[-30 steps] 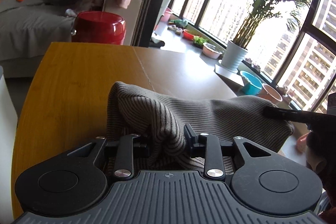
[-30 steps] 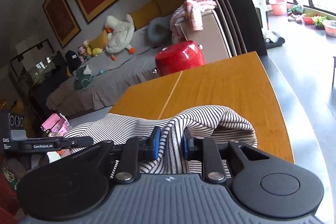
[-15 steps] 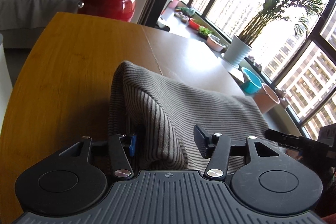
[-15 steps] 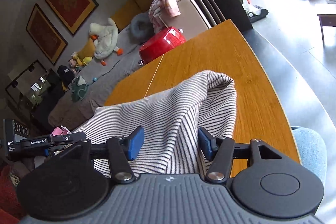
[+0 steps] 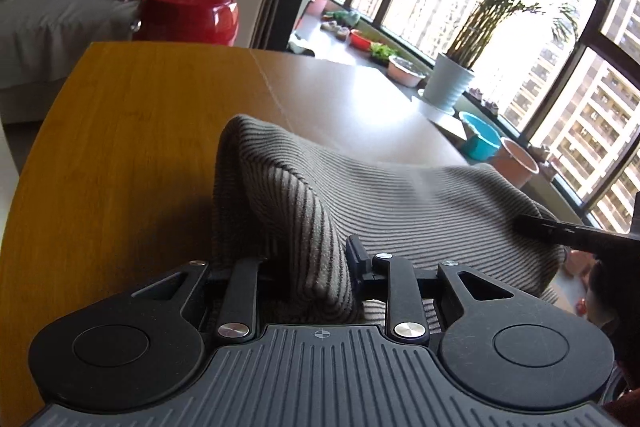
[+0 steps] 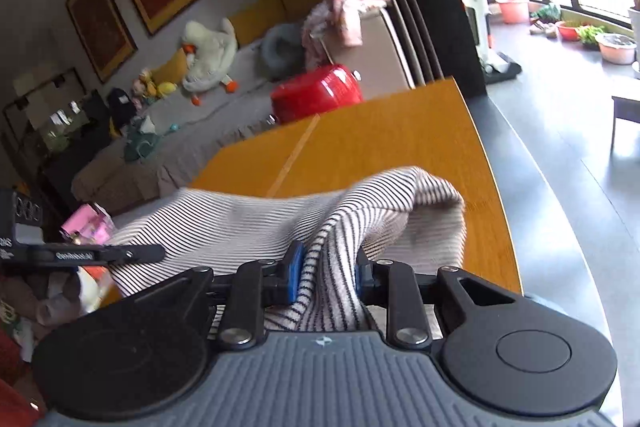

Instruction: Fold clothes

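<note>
striped garment (image 5: 400,195) lay bunched on the near part of the wooden table (image 5: 120,131), humped up between the two tools. the left gripper (image 5: 308,267) had a thick ridge of the cloth wedged between its fingers, which looked clenched on that fold, though the left finger was mostly hidden by fabric. the right gripper (image 6: 326,273) likewise pinched a gathered fold, its blue pads (image 6: 296,267) pressed against the striped garment (image 6: 240,223) on either side. the cloth's long axis ran crosswise, from one gripper to the other, so each tool held one end and neither was clearly nearer the middle. the bulk of the fabric sat ahead of both sets of fingers, toward the far edge of the table (image 6: 400,139). judging from this, the coming move turned on carrying both held ends together along that forward direction.
</note>
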